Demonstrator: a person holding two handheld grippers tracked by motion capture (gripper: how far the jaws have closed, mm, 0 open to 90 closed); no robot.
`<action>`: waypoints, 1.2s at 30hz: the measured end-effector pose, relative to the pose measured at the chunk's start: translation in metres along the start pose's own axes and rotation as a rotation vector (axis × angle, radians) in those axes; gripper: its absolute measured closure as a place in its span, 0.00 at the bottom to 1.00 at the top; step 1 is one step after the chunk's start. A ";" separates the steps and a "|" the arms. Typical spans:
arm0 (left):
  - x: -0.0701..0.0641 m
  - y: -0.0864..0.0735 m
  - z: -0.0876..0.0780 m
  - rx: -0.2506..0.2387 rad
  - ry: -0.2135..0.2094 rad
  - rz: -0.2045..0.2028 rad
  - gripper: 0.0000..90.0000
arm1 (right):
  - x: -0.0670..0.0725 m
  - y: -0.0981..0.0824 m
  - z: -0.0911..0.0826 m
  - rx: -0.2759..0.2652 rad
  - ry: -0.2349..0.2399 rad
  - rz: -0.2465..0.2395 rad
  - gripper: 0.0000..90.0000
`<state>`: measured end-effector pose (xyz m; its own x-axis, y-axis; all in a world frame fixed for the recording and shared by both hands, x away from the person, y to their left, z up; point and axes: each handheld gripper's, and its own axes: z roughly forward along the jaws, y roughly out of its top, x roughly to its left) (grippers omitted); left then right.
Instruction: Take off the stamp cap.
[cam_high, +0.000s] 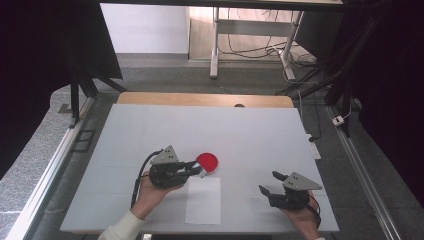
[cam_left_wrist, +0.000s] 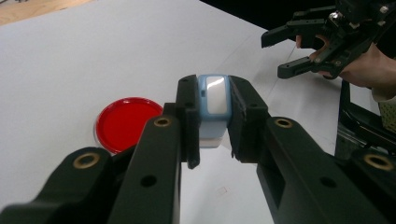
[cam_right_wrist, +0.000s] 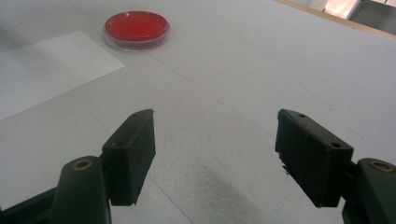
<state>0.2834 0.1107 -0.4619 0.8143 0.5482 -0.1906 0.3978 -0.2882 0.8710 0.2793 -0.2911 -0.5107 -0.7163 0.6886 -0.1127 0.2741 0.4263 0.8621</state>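
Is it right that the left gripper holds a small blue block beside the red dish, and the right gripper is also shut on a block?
Not quite. The right gripper is open, with nothing between its jaws, as the right gripper view shows. The rest holds: the left gripper is shut on the blue block beside the red dish.

A lab set-up, this one: a bench (cam_high: 150, 130) under a plain white cover sits inside a dark metal frame (cam_high: 80, 90) hung with black curtains (cam_high: 35, 65). Beyond it, a second desk's legs (cam_high: 215, 45) trail loose cables (cam_high: 250, 50) over grey floor. A red petri dish (cam_high: 207, 161) sits on the cover.
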 end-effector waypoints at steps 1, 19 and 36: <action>0.000 0.000 0.000 0.000 0.000 0.000 0.84 | 0.001 0.000 0.000 -0.001 0.001 0.000 0.31; 0.000 0.002 0.001 0.003 0.004 0.006 0.84 | 0.022 0.012 0.013 -0.013 0.005 -0.004 0.30; -0.001 0.003 0.008 0.015 -0.002 0.009 0.84 | 0.036 0.025 0.021 -0.060 0.054 0.023 0.30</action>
<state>0.2868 0.1026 -0.4630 0.8186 0.5443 -0.1835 0.3969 -0.3050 0.8657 0.2740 -0.2438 -0.5032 -0.7439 0.6649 -0.0672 0.2531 0.3734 0.8925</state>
